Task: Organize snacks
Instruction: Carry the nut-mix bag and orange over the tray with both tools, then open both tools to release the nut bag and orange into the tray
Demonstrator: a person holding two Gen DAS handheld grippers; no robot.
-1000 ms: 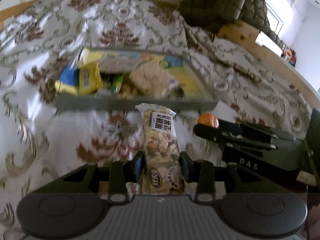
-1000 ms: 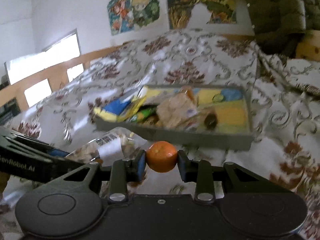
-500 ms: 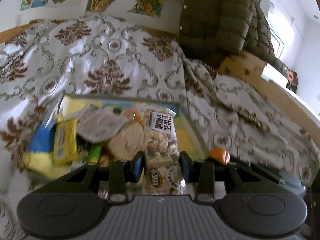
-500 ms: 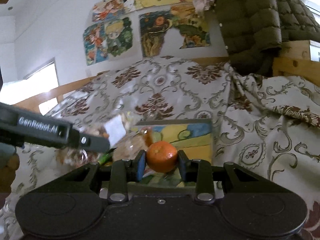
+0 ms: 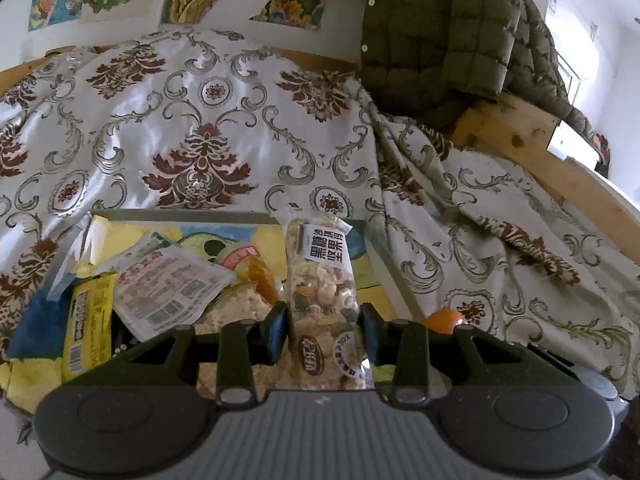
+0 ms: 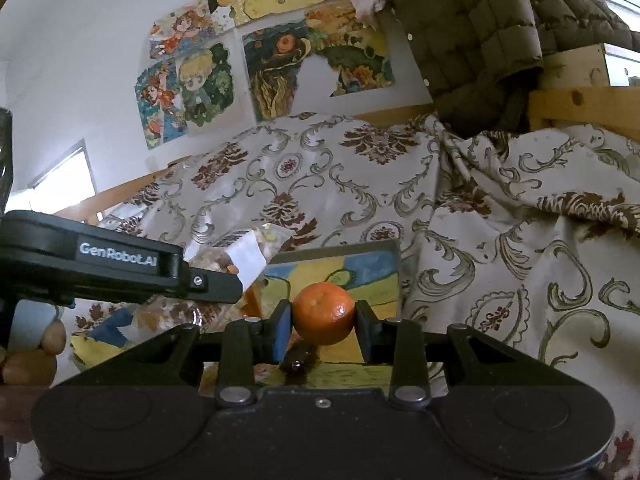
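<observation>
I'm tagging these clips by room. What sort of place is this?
Probably a bedroom: a patterned bedspread covers a wooden-framed bed, a quilted coat hangs over the frame, and cartoon posters are stuck on the wall.

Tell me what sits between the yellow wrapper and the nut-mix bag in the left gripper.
In the left wrist view, a white printed packet lies between the yellow wrapper and the nut-mix bag, with a pale crispy snack partly under it.

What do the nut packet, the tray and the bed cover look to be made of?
Nut packet: clear glossy plastic film; contents show through. Tray: thin grey rigid walls, metal or plastic, unclear. Bed cover: satin-like woven fabric, sheen on folds.
</observation>
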